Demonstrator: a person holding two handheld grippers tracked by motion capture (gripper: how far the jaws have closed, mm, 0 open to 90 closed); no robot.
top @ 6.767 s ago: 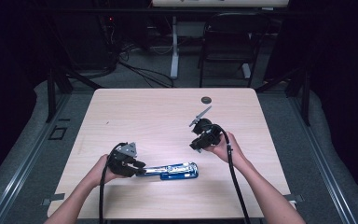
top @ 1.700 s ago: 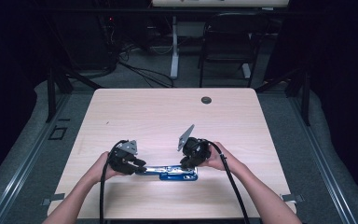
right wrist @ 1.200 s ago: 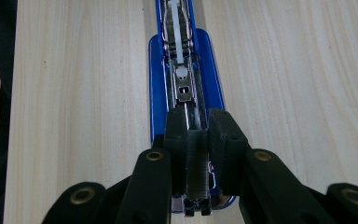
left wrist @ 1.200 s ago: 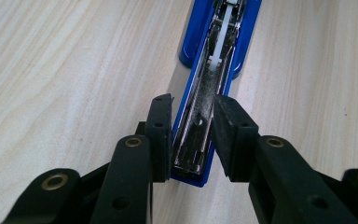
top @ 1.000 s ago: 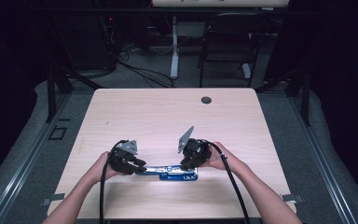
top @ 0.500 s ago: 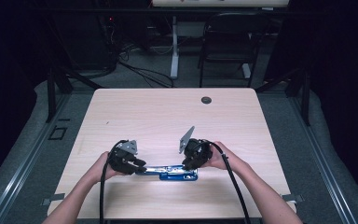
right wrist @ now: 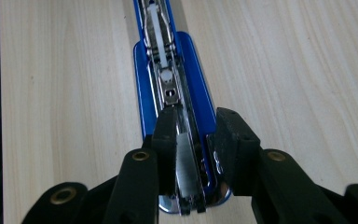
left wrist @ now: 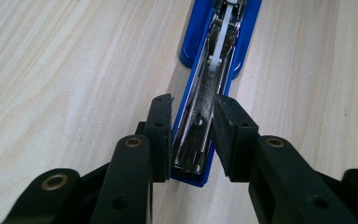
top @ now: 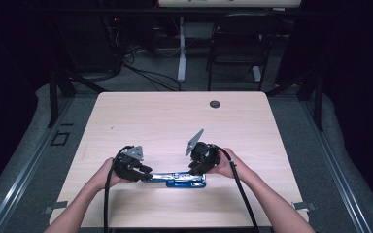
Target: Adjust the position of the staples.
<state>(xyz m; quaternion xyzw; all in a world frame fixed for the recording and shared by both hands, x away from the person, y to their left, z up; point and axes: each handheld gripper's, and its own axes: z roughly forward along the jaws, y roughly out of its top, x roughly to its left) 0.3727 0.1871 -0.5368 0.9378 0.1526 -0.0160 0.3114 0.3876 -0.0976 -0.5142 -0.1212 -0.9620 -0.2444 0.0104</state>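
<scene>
Near the table's (top: 175, 116) front edge: blue stapler (top: 177, 178), opened flat.
Left gripper (left wrist: 193, 137) pinches one end; right gripper (right wrist: 196, 140), jaws just loosening, straddles the other.

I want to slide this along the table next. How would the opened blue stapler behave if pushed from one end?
The stapler looks like stiff metal on a blue base, so it probably will not flex. It lies long and flat on the wooden table, so it seems unlikely to roll or tip. A hinge likely joins its halves, so it may fold.
</scene>
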